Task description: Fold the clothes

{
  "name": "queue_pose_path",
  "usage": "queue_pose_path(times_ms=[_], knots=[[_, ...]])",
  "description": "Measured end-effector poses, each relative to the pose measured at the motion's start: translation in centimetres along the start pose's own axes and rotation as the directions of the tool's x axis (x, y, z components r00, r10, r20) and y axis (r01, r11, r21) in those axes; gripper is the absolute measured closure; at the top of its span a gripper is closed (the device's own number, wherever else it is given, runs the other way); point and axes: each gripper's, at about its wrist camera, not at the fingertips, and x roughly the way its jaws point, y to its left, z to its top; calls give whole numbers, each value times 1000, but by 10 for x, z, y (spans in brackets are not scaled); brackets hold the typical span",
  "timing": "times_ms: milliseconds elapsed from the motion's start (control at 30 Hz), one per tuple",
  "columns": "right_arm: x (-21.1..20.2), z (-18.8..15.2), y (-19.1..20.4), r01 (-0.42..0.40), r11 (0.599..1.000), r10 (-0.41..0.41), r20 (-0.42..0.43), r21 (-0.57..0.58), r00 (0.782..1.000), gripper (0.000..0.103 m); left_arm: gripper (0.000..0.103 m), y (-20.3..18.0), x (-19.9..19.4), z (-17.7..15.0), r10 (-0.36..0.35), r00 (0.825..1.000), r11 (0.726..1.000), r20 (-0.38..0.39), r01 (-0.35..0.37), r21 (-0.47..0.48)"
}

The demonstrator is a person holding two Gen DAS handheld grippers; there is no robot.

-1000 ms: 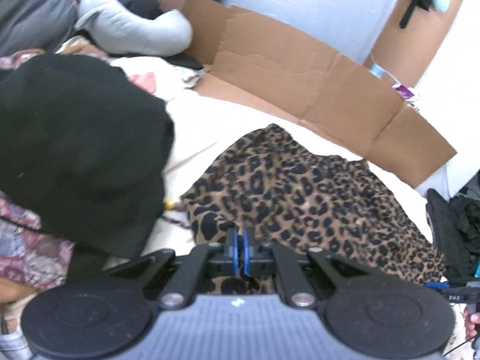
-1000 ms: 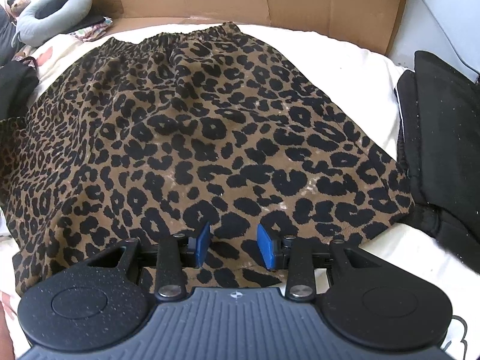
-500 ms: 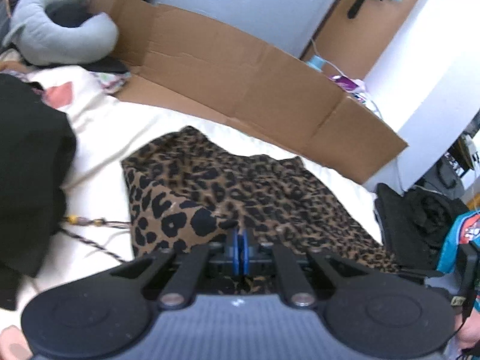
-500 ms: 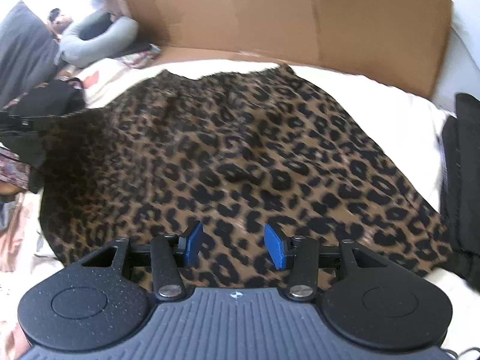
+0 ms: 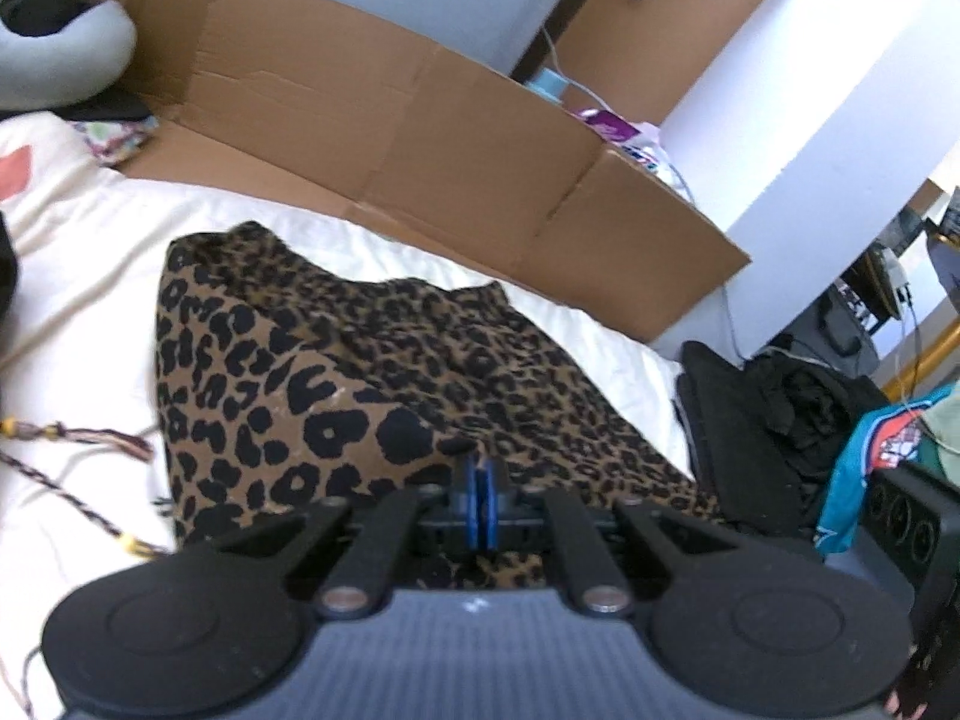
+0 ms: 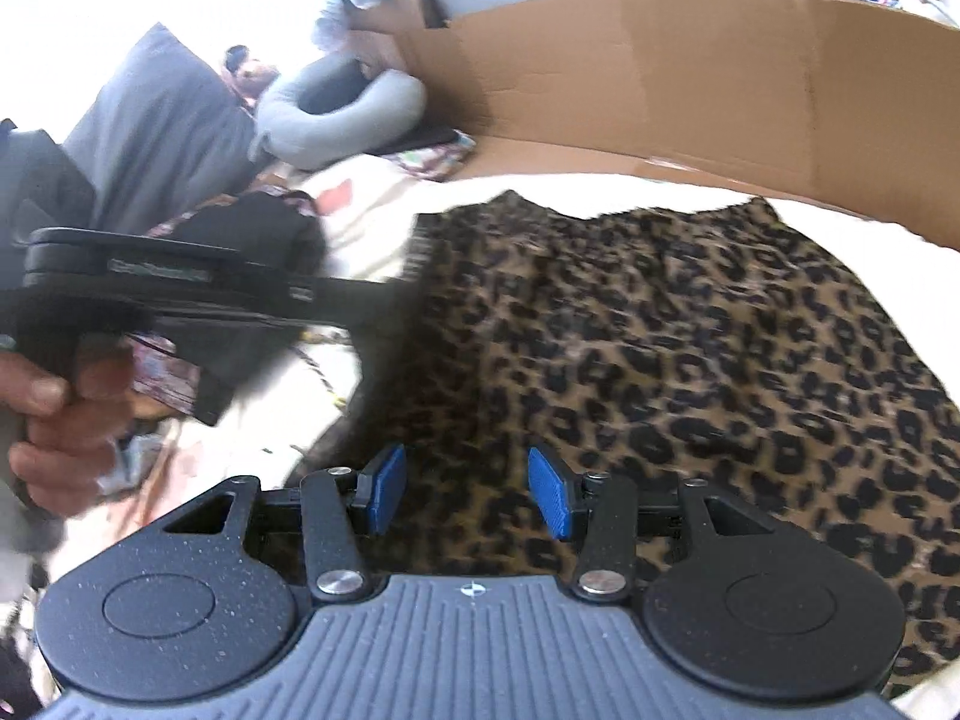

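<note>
A leopard-print garment [image 5: 372,372] lies on the white bed sheet [image 5: 78,252]. My left gripper [image 5: 479,495] is shut on its edge and holds that part lifted and doubled over the rest. In the right wrist view the same garment [image 6: 690,330] spreads across the bed. There my right gripper [image 6: 468,480] hovers open just above the cloth, and its blue pads [image 6: 549,501] grip nothing. The left gripper [image 6: 168,282] appears blurred at the left of that view, held by a person's hand [image 6: 54,396], with its tip at the garment's left edge.
A flattened cardboard sheet [image 5: 420,138] stands along the far side of the bed. Folded black clothing [image 5: 750,420] lies to the right of the garment, with a teal item [image 5: 864,468] beyond. A grey neck pillow [image 6: 342,114] and a braided cord [image 5: 66,480] lie on the left.
My left gripper has carried the pinched edge to the right, over the garment, so the cloth folds onto itself. My right gripper has opened wider and risen, and the left gripper has come into its view.
</note>
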Motion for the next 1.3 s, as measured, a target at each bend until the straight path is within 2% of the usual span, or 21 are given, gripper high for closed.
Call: queue_pose_path(times_ms=[267, 500, 600, 667, 733, 1000, 1133, 1300], knots=[[4, 8, 0, 13, 999, -14, 41, 45, 999, 51, 100, -25, 10, -2, -48, 999, 999, -16, 48, -7], [8, 10, -7, -12, 998, 9, 54, 57, 999, 52, 100, -43, 16, -3, -92, 995, 996, -27, 93, 4], [9, 11, -9, -11, 998, 7, 66, 64, 998, 68, 100, -50, 19, -3, -101, 994, 995, -37, 102, 9], [8, 12, -11, -10, 998, 5, 71, 65, 997, 89, 100, -53, 20, -3, -109, 993, 994, -40, 109, 4], [6, 12, -16, -13, 998, 8, 74, 69, 997, 101, 100, -58, 20, -3, -113, 993, 994, -40, 113, 7], [-7, 12, -30, 0, 997, -8, 99, 80, 995, 103, 97, -76, 13, -4, -99, 995, 990, -21, 101, 97], [-13, 13, -37, 18, 996, -27, 99, 89, 995, 103, 97, -78, 7, -3, -98, 995, 990, -5, 98, 100], [-24, 14, -50, 47, 992, -59, 99, 121, 993, 103, 96, -72, 3, -4, -62, 998, 995, 4, 62, 84]])
